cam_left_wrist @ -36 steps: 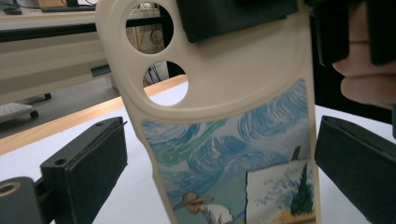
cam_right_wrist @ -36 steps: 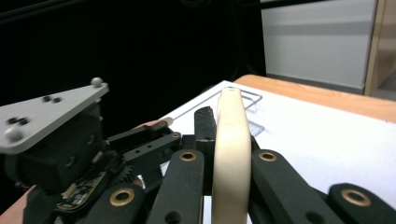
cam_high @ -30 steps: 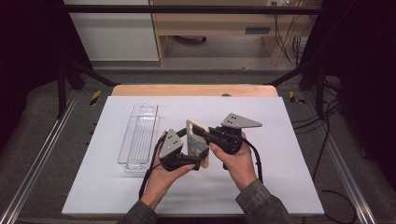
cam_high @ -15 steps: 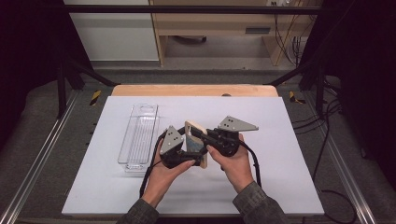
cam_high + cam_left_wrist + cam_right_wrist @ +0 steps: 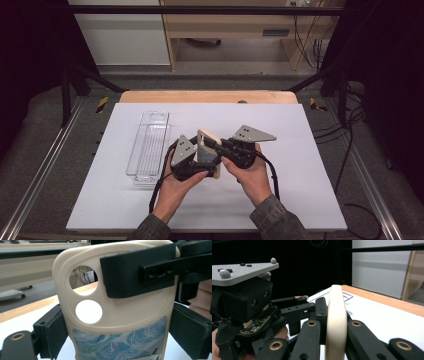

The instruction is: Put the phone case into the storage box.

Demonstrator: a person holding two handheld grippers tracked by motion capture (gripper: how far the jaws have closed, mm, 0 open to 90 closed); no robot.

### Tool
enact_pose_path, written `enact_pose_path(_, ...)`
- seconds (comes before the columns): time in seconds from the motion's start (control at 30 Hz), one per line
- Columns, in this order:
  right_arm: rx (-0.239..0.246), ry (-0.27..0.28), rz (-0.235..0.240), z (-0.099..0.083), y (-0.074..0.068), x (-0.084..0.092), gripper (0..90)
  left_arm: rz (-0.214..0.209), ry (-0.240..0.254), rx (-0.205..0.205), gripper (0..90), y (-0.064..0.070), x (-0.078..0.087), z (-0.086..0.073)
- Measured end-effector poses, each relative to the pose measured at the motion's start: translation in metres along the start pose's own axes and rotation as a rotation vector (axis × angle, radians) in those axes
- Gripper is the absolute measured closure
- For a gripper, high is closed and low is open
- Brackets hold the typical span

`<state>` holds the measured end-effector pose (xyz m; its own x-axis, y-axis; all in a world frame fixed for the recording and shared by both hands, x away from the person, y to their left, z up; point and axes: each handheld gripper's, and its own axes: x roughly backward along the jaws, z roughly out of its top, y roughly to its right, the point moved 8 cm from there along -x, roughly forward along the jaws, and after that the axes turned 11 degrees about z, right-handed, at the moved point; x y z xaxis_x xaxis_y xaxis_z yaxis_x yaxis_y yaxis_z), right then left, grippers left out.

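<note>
Above the near middle of the white tabletop [image 5: 300, 150], a cream phone case [image 5: 207, 147] is held upright between two hand-held tongs. Its two long edges are pinched by the left tongs [image 5: 207, 167], whose black pads [image 5: 56, 333] are seen pressed on either side of it. Its upper end is clamped flat, front and back, by the right tongs [image 5: 212, 144], which are nearly pressed together on its thin rim [image 5: 335, 322]. Smooth matte plastic with rounded corners is shown, two round camera holes [image 5: 88, 311], and a blue swirled print lower down. Just left lies a clear ribbed plastic tray [image 5: 148, 147]. Open surface is left to the right and along the far wooden edge [image 5: 207, 96].
</note>
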<state>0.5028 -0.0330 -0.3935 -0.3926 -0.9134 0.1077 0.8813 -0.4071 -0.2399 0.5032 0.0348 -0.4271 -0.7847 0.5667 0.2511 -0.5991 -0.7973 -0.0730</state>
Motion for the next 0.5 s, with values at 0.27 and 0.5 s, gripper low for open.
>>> enact_pose_path(0.27,-0.021,-0.013,-0.006,0.002,-0.001,0.003,62.6,0.016,0.012,-0.017,10.2,-0.004,0.001,0.002)
enact_pose_path(0.5,0.003,-0.004,-0.068,0.013,0.001,0.019,46.0,0.037,0.003,-0.039,10.4,-0.007,-0.003,0.0)
